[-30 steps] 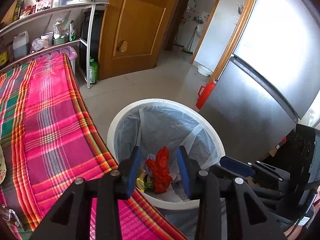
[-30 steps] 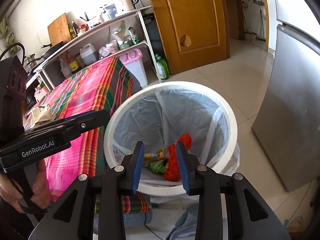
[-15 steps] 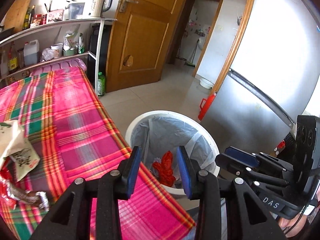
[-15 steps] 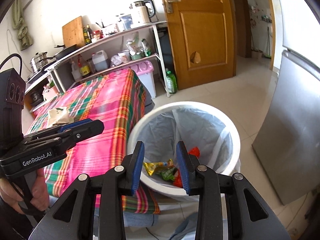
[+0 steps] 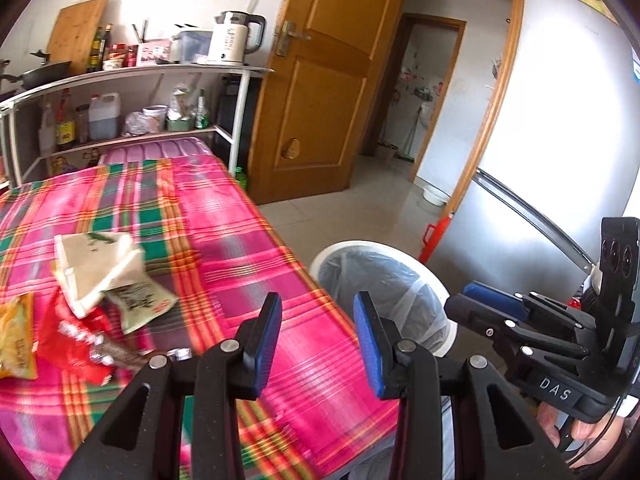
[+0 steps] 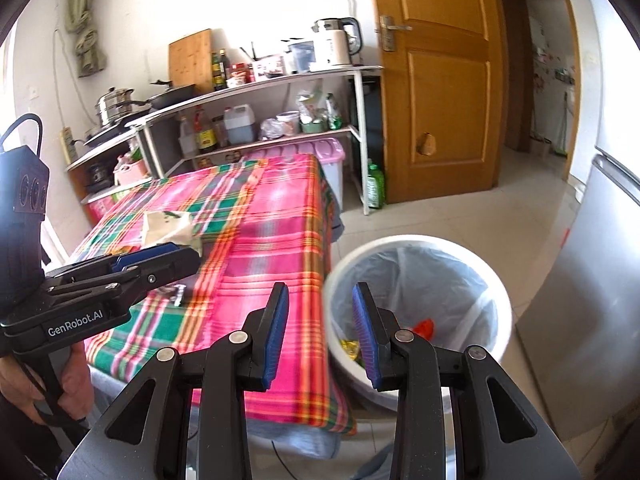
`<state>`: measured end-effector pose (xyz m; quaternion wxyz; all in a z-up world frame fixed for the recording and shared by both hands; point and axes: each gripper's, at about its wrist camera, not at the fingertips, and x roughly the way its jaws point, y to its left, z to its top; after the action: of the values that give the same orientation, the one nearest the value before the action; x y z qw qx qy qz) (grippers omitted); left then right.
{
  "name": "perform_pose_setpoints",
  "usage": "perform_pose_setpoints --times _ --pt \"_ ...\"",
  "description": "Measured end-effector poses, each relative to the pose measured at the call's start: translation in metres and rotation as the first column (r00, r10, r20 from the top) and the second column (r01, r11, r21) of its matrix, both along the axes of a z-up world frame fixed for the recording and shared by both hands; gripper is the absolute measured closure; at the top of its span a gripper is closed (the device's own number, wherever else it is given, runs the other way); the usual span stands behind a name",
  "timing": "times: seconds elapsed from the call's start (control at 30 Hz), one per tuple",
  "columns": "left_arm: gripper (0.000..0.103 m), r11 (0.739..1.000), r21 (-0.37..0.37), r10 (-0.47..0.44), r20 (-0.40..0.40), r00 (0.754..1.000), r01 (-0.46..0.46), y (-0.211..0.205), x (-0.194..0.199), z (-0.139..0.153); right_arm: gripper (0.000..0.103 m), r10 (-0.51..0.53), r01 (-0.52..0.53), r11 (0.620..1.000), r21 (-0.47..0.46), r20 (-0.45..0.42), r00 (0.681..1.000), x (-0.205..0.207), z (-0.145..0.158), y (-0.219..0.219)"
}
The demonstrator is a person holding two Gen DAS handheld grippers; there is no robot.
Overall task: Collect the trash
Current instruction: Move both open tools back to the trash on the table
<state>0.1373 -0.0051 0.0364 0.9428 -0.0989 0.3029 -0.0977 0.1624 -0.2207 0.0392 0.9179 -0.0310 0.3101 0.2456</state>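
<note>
My left gripper (image 5: 318,316) is open and empty above the near edge of the plaid-covered table (image 5: 224,232). Wrappers lie at the table's left: a beige paper bag (image 5: 96,264), a red wrapper (image 5: 72,340) and a yellow packet (image 5: 16,340). The white bin (image 5: 384,280) with its clear liner stands on the floor to the right of the table. My right gripper (image 6: 320,312) is open and empty too, over the gap between table and bin (image 6: 420,292). Red and yellow trash (image 6: 424,326) lies inside the bin. The beige bag (image 6: 168,228) shows behind the left gripper in the right wrist view.
A grey fridge (image 5: 520,220) stands close to the bin's right. A shelf rack (image 5: 132,92) with kettle, bottles and pans runs behind the table. A pink-lidded bin (image 6: 320,152) sits at the table's far end. A wooden door (image 5: 320,92) stands beyond bare tiled floor.
Both grippers rose and drew back from over the bin and swung left toward the table. The wrappers on the cloth came into the left wrist view. Jaw gaps look unchanged.
</note>
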Motion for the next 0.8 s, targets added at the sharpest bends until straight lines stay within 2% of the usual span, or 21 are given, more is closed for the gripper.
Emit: perform_pose_setpoints --times 0.47,0.6,0.8 --pt "0.063 0.991 -0.001 0.135 0.014 0.991 -0.135 0.056 -0.040 0.000 0.069 0.125 -0.125 0.992 -0.018 0.012 0.992 -0.017 0.002 0.049" --pt "0.062 0.987 -0.003 0.162 0.016 0.987 -0.162 0.066 -0.047 -0.003 0.064 0.145 -0.145 0.989 -0.021 0.005 0.989 -0.017 -0.002 0.057" --pt "0.061 0.978 -0.006 0.206 0.007 0.978 -0.206 0.086 -0.055 -0.011 0.063 0.169 -0.169 0.985 -0.025 -0.012 0.986 -0.012 -0.006 0.069"
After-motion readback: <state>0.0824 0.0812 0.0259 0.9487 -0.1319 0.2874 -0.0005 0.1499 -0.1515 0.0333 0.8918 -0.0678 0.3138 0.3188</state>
